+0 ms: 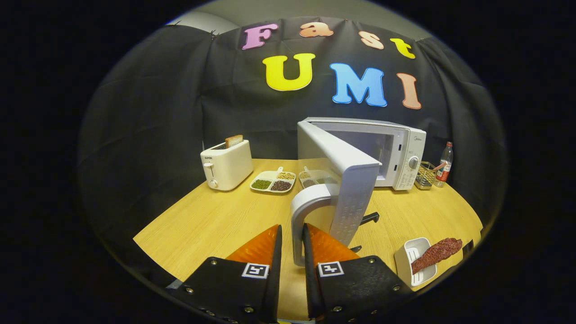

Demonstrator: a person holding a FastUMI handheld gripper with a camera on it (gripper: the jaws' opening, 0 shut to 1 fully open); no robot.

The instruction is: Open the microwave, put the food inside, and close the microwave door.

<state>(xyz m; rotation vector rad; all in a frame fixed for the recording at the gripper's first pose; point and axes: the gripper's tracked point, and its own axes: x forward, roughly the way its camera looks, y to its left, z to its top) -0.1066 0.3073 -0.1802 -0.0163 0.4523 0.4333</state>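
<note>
Evidently mid-pull: gripper [292,238] fingers narrowly straddle the white microwave's [396,153] curved grey door handle [302,211], door swung wide so the reddish sausage [436,254] can enter.

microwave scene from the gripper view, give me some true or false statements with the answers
1. The microwave door is shut. False: it stands swung open.
2. The door handle sits between the gripper fingers. True.
3. The food is already inside the microwave. False: it lies on a white tray on the table.
4. A slice of bread sticks out of the toaster. True.
5. The divided dish of beans sits on top of the toaster. False: it rests on the table beside it.
</note>
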